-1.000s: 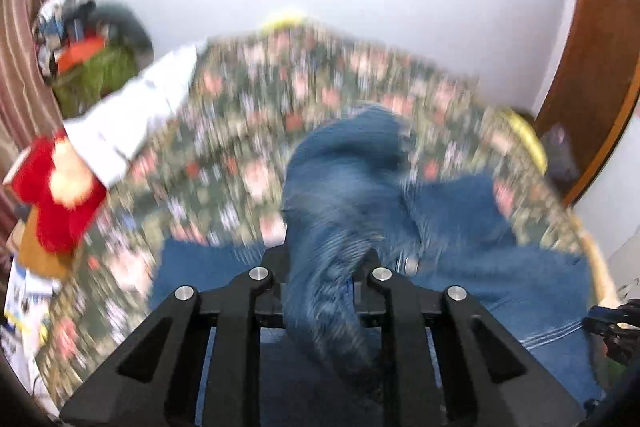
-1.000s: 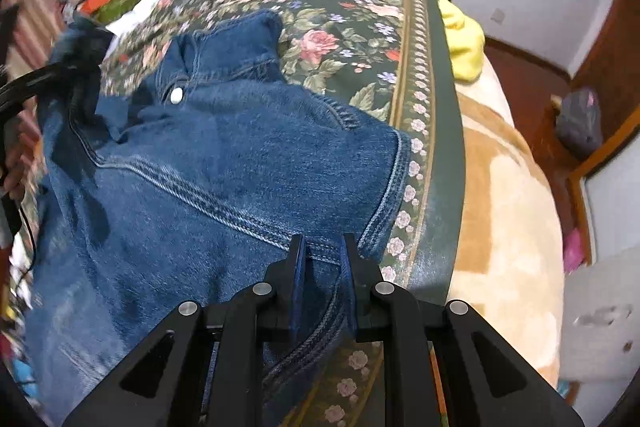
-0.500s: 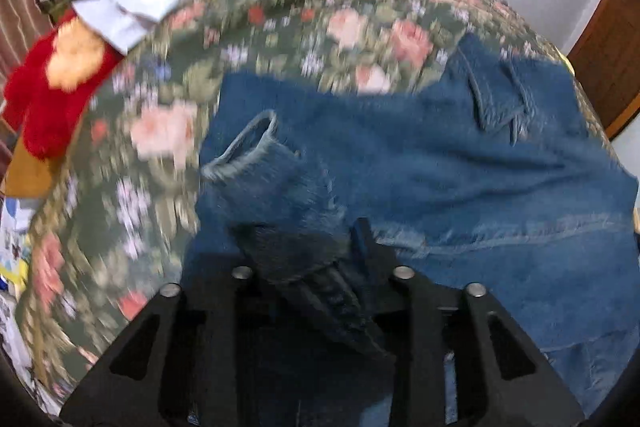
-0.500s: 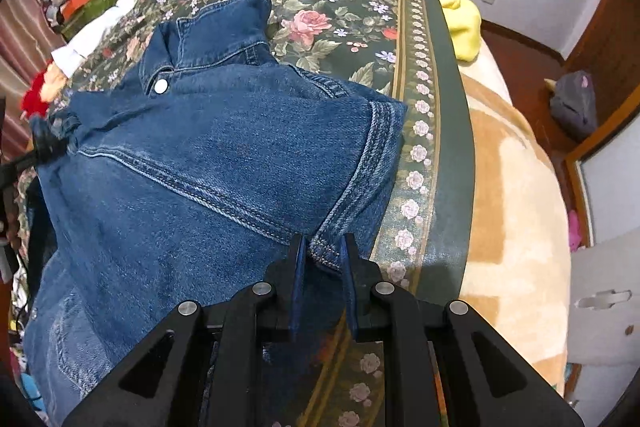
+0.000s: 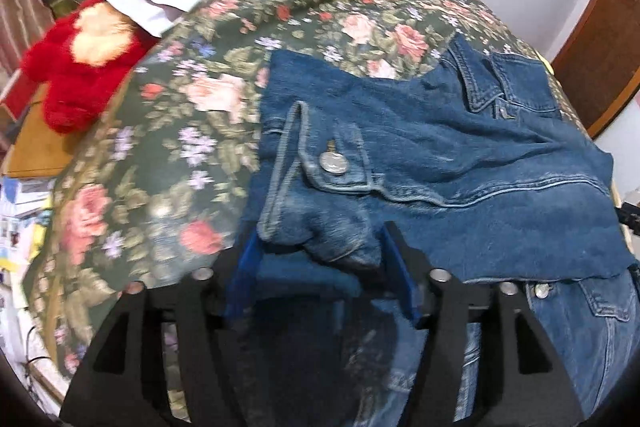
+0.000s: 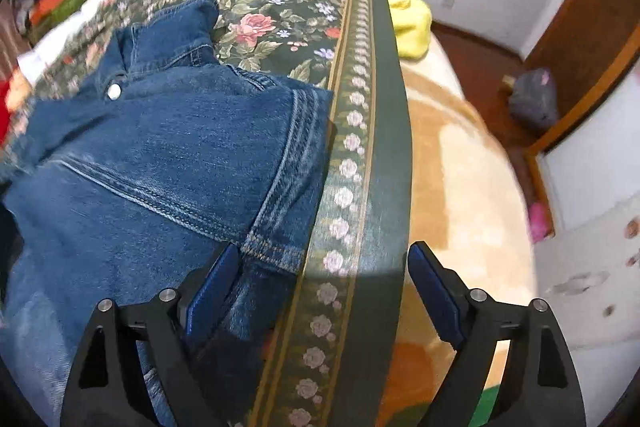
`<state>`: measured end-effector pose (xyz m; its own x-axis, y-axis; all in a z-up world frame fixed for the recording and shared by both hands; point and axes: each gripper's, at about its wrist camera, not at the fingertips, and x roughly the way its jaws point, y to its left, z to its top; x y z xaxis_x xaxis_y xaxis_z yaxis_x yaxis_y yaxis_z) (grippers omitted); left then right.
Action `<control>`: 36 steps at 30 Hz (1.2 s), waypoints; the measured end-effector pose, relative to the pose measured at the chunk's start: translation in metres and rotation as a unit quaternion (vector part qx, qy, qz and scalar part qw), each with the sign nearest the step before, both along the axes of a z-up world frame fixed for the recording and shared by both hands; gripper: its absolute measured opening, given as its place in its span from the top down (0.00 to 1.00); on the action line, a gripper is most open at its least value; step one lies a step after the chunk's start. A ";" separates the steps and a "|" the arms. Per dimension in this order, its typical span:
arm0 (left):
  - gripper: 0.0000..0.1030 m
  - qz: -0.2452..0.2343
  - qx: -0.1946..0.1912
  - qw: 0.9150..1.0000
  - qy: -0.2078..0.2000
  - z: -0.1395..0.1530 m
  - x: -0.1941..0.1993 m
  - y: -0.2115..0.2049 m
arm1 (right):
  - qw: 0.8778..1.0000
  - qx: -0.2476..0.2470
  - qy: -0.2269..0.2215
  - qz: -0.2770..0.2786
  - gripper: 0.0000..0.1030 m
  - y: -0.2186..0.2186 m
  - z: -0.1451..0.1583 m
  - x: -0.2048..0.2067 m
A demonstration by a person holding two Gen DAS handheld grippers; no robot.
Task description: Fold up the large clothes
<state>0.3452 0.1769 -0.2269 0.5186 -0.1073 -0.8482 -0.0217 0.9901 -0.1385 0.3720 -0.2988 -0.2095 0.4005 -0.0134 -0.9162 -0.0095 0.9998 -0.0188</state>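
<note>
A denim jacket (image 5: 460,155) lies across the floral bedspread (image 5: 168,131), its cuff (image 5: 320,227) at 12 o'clock between the spread left gripper (image 5: 320,267), while the released right gripper (image 6: 320,287) hovers at its hem.

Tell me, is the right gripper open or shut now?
Open: the right gripper has its blue pads wide apart, holding nothing; the denim jacket lies released.

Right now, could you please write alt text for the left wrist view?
A blue denim jacket lies on a floral bedspread, its cuff between the fingers of the open left gripper. A red plush toy sits at the bed's left edge.
</note>
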 end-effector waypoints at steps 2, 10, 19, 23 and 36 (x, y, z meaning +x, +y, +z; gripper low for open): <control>0.21 0.017 0.016 1.000 -0.001 0.005 -0.002 0.007 | 0.999 0.038 0.010 -0.011 0.17 -0.009 0.003 0.001; 0.20 0.049 0.002 0.999 -0.008 0.025 0.017 0.031 | 0.993 0.111 -0.035 -0.017 0.17 -0.018 0.042 -0.003; 0.20 0.056 -0.033 0.997 0.040 0.000 0.084 0.045 | 0.980 0.194 -0.032 -0.032 0.20 -0.022 0.032 0.034; 0.20 0.035 -0.041 0.998 0.044 -0.013 0.109 0.043 | 0.972 0.232 0.005 -0.033 0.29 -0.018 0.003 0.057; 0.86 0.010 -0.053 0.997 0.048 -0.030 0.135 0.021 | 0.969 0.247 0.020 -0.014 0.76 0.004 -0.023 0.089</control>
